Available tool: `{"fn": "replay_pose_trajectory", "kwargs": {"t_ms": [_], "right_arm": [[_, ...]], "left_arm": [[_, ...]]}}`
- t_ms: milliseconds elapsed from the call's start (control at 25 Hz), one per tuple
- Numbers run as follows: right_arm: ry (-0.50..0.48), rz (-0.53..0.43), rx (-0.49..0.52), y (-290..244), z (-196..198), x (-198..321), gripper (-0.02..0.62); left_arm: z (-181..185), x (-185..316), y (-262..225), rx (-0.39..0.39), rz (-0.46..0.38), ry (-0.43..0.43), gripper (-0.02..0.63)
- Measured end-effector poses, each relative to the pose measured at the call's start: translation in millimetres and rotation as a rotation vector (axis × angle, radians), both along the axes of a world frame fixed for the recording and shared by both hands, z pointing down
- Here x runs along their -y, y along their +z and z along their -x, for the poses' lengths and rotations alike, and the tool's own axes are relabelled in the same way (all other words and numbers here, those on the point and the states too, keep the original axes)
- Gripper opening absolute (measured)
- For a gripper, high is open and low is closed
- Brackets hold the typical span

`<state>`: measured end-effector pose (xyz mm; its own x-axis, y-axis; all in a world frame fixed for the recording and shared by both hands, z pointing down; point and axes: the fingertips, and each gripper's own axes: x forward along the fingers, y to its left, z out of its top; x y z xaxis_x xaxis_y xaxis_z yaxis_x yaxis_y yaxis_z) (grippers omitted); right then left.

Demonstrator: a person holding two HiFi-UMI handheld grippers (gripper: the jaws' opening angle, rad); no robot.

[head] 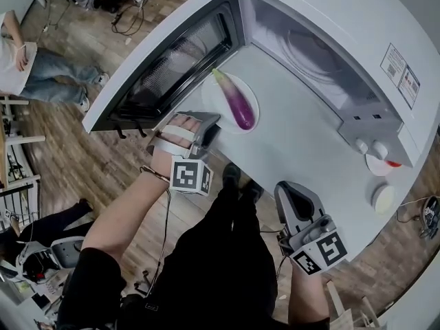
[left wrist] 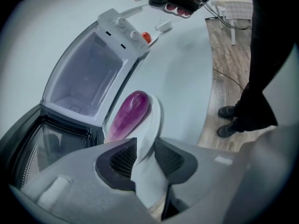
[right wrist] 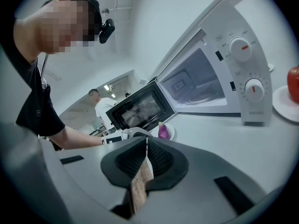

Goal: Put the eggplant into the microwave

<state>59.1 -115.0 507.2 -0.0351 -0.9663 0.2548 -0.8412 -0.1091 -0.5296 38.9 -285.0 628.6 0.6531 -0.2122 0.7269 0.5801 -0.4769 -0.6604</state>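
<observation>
A purple eggplant (head: 234, 102) (left wrist: 131, 113) (right wrist: 163, 130) lies on a white plate (head: 214, 95) (left wrist: 154, 118) on the white table, just in front of the open microwave (head: 309, 53) (left wrist: 84, 78) (right wrist: 196, 83). The microwave door (head: 172, 60) is swung wide to the left and the cavity holds nothing but its turntable. My left gripper (head: 208, 123) (left wrist: 145, 146) is at the plate's near edge, and its pads are closed on the rim. My right gripper (head: 291, 192) (right wrist: 146, 148) hangs shut and empty off the table's near edge, pointing at the microwave.
A red fruit on a small plate (head: 385, 162) (right wrist: 293, 84) and a white round lid (head: 383, 198) sit right of the microwave's control panel (head: 371, 133). The table edge (head: 227, 205) runs close to my legs. People sit at the far left (head: 41, 67).
</observation>
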Motion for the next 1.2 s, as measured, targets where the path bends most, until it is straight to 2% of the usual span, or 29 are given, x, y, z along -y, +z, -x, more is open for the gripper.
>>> {"fn": "replay_pose_trajectory", "kwargs": {"t_ms": [120,280,320,560,760,920,1040,1200], "right_arm": [[0.009,0.001,0.005,1.2,-0.5,0.6,0.018],[0.023,0.0,0.01,2.5,-2.8,-1.7,0.018],[0.028,0.0,0.011,3.0,-3.8,-2.9,0.018],[0.045,-0.004,0.02,4.2,-5.9,-9.7,0.018],[0.047,-0.002,0.019,5.0,-6.1,-14.7,0.018],[0.051,-0.002,0.021,6.1,-5.1,-17.7,0.018],[0.048,-0.005,0.023,6.7,-3.0,-17.4,0.018],[0.043,-0.007,0.027,7.4,0.3,-17.5,0.018]], "left_arm": [[-8.6,-3.9,0.1,-0.006,-0.059,0.085,0.103],[-14.6,-9.3,3.1,0.005,-0.074,0.136,0.079],[-15.4,-10.7,4.1,0.012,-0.076,0.141,0.058],[-15.9,-23.6,4.9,0.036,-0.085,0.155,0.046],[-14.6,-25.0,8.3,0.033,-0.139,0.186,0.048],[-12.2,-23.5,15.5,0.098,-0.172,0.214,0.046],[-12.4,-25.0,17.6,0.121,-0.151,0.203,0.046],[-15.0,-23.9,13.2,0.087,-0.175,0.205,0.041]]}}
